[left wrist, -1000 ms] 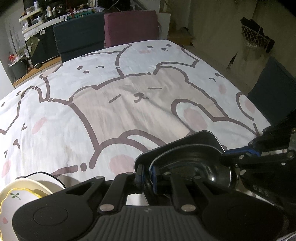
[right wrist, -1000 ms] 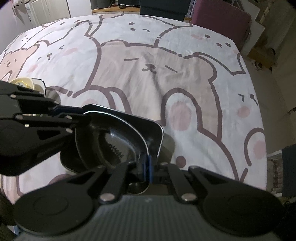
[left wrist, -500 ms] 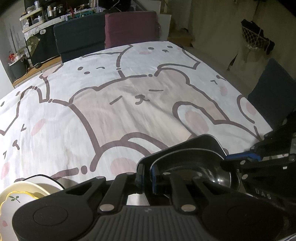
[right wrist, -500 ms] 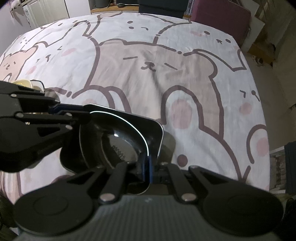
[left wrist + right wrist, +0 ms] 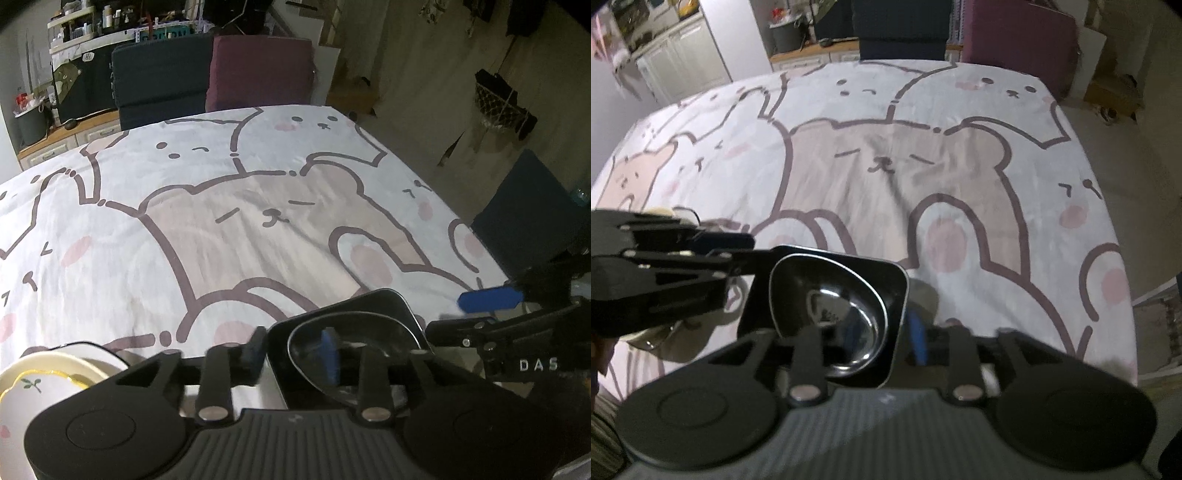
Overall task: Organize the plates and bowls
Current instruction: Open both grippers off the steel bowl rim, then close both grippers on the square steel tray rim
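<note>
Left wrist view: a black square dish [image 5: 388, 306] with rounded corners sits at the lower centre of the frame on a bear-print tablecloth [image 5: 229, 221], and a shiny dark bowl [image 5: 354, 347] is nested inside it. The left gripper [image 5: 293, 356] straddles the dish's near left rim, its jaws opening, with one blue pad [image 5: 330, 354] inside the bowl and the other outside the rim, neither clearly pressing. At the right edge the right gripper [image 5: 491, 301] reaches in from the side, a blue pad showing above the dish's far corner. A cream plate with a yellow scalloped edge [image 5: 40, 376] lies in the lower left corner. Right wrist view: the same dish [image 5: 886, 273] and bowl [image 5: 834, 306] lie at lower centre, tilted toward the lens; the right gripper [image 5: 886, 332] has its jaws opening across the dish's right wall, a blue pad just outside it, slightly blurred. The left gripper [image 5: 738, 245] enters from the left edge at the dish's far left corner. Dark blue [image 5: 159, 74] and maroon [image 5: 258, 70] chairs stand behind the table at the top of the frame.
</note>
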{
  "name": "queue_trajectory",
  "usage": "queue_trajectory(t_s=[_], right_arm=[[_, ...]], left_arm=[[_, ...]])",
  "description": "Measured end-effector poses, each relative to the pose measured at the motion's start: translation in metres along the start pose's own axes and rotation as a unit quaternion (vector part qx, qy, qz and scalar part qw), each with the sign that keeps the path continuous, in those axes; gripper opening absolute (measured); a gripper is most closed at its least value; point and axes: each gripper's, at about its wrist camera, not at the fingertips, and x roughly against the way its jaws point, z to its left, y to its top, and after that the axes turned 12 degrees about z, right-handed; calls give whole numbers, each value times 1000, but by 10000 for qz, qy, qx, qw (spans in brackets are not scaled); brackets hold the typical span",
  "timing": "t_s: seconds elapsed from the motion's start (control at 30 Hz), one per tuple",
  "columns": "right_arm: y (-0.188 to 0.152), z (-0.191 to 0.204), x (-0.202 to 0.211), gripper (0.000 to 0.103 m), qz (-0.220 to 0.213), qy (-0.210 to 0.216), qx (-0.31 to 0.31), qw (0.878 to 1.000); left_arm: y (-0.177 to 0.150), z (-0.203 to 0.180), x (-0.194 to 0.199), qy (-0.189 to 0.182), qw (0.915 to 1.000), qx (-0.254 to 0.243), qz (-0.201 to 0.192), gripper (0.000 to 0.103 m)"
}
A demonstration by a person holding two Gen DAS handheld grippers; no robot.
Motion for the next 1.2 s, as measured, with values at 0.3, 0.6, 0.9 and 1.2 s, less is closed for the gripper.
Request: queue_trajectory(t_s=[0.3,0.6,0.9,1.2], right_arm=[[-10,-31,-13,46,129,-16,-275,9995],[-5,-29,-29,38,260,139,-119,9995],[1,-24,-38,6,416,468,-122,9980],[3,-18,-39,5,455,74,-32,9989]], left_arm=[[-18,7,12,-117,9999,30,12,75],[-24,11,14,-291,9996,56,28,79],[-19,7,7,-302,9994,-42,172,54],[-19,2,-17,-60,9981,-177,582,25]])
